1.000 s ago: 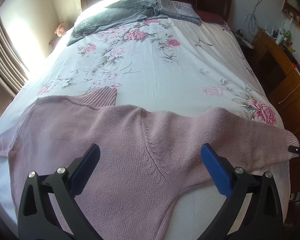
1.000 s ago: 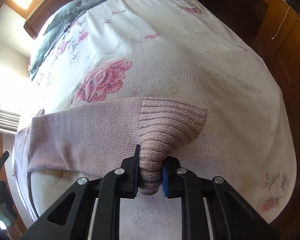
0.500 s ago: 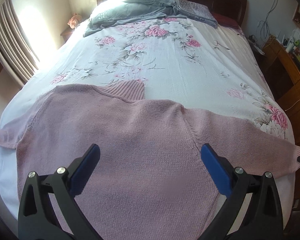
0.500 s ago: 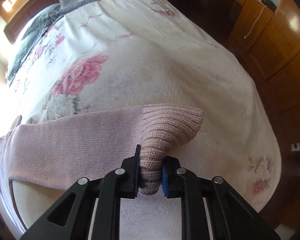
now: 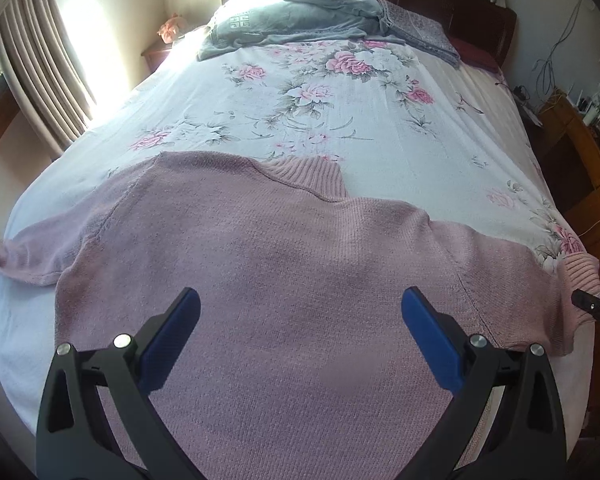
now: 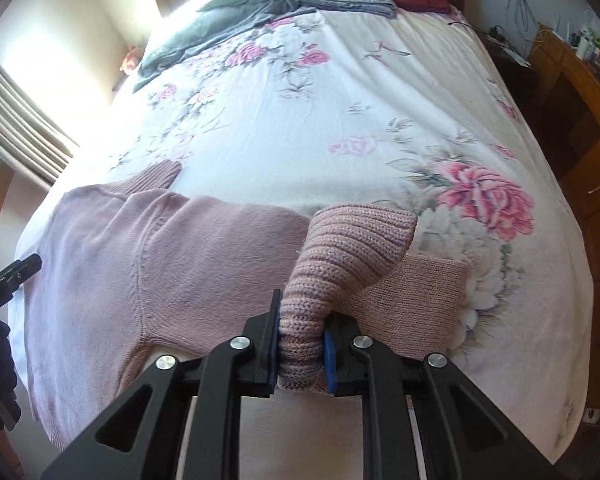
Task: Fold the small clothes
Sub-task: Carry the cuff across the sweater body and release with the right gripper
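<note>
Bright daylight from curtained window [image 5: 40, 64] at left; glare overexposes grey folded pillowcase [image 5: 296, 20]; fisheye bends edges, corners dark

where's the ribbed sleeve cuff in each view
Left wrist: ribbed sleeve cuff at the far right edge, beside the right gripper's tip.
Right wrist: cuff at centre, pinched between the right gripper fingers.
Shared landmark: the ribbed collar of the pink sweater.
</note>
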Demonstrator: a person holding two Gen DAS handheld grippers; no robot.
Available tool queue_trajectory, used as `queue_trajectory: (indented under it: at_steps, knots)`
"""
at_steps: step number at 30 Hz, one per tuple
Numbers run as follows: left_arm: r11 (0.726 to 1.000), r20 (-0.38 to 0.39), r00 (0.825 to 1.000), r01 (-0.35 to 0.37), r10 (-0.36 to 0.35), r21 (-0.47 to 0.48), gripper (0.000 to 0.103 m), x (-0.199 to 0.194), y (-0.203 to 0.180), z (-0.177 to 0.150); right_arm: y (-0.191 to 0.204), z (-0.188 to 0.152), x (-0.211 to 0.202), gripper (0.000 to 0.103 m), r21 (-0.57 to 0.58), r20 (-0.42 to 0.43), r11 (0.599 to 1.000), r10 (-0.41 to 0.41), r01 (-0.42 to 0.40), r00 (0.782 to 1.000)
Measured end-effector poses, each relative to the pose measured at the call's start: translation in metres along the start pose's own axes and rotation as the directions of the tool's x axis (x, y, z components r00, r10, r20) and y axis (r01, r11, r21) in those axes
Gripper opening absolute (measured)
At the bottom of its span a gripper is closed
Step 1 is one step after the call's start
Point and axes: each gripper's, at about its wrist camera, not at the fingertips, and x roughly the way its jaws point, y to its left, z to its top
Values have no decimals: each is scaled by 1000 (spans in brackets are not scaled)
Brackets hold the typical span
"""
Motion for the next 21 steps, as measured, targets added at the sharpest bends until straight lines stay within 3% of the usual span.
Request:
queue_trajectory:
  at_steps: [6, 9, 11, 14, 15, 21]
  knots:
    - [1000, -6, 1000, 9, -9, 11, 100, 3, -2, 0, 35, -8, 34, 17, -37, -64, 999, 10, -13, 998]
    - [999, -18, 999, 27, -27, 24, 100, 6, -15, -1, 38, -12, 38, 30, -56, -75, 997, 53, -57, 996]
    - [998, -27, 998, 50, -49, 39, 100, 7, -29, -1, 39, -19, 28, 40, -64, -64, 990, 124, -129, 990]
    - [993, -33, 996, 87, -84, 79, 100, 6, -57, -3, 31, -34, -2, 41, -53, -22, 952, 302, -303, 953]
    - [990, -41, 994, 106, -102, 95, 100, 6, -69, -4, 25, -41, -13, 41, -55, -2, 947, 318, -318, 948]
    - [960, -146, 968, 225, -202, 164, 100, 24, -143, -12, -36, -81, -35, 44, 9, 37, 993, 113, -114, 993]
